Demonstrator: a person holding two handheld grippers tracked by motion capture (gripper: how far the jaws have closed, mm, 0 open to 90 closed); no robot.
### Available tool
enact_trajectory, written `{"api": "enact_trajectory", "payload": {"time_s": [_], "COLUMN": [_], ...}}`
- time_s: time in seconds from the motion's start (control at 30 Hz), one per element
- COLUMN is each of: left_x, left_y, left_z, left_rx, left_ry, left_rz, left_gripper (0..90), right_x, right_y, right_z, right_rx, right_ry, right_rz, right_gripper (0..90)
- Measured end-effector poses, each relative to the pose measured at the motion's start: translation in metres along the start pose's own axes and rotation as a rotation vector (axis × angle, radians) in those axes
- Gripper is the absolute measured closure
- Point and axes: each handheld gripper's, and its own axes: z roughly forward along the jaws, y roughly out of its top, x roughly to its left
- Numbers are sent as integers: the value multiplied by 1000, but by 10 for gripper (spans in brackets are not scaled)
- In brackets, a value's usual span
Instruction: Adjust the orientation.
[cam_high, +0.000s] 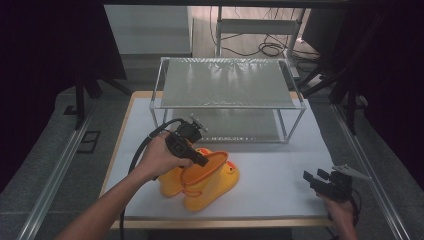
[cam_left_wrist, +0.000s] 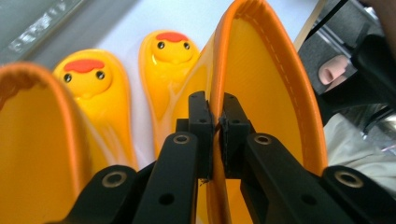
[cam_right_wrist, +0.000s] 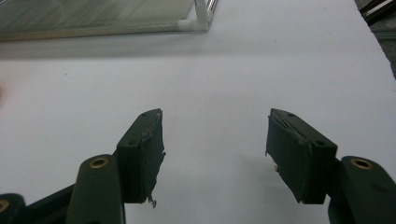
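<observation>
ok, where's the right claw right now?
In the high view the right claw sits open at the table's front right corner, well clear of the yellow duck boots to its left.

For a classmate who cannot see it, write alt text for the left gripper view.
The left tongs pinch the orange-rimmed wall of a yellow rubber boot between black pads. Beyond, two duck-faced boot toes rest on a white table.

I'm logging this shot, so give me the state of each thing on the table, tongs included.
Left tongs: shut on the held boot's rim.
Held boot: upright on the table, gripped at its top rim.
Other boot: upright beside it, untouched.
Right tongs: open, nothing between them.
Wire rack: standing, both shelves bare.
</observation>
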Motion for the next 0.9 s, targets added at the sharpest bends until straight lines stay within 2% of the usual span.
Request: {"api": "enact_trajectory", "payload": {"time_s": [0.13, 0.3, 0.4, 0.5, 0.6, 0.63, 0.8, 0.9], "left_x": [1, 3, 3, 2, 0, -2, -3, -2], "left_y": [-5, -8, -7, -6, -4, -3, -1, -2], "left_z": [-1, -2, 0, 2, 0, -4, -19, -32], "left_rx": [9, 8, 5, -6, -19, -31, -60, -86], "left_ry": [13, 3, 2, 2, -1, -8, -13, 3], "left_rz": [6, 7, 8, 4, 6, 10, 9, 2], "left_gripper": [854, 836, 772, 670, 632, 590, 541, 513], "right_x": [1, 2, 1, 1, 1, 1, 0, 0], "right_y": [0, -1, -1, -1, 0, 0, 0, 0], "right_z": [1, 2, 2, 1, 0, 0, 1, 0], "right_rx": [3, 7, 6, 6, 4, 4, 5, 8], "right_ry": [1, 4, 2, 3, 3, 3, 2, 1], "right_rz": [-1, -7, -5, -2, -3, -4, -3, -8], "right_gripper": [362, 360, 360, 360, 361, 360, 360, 360]}}
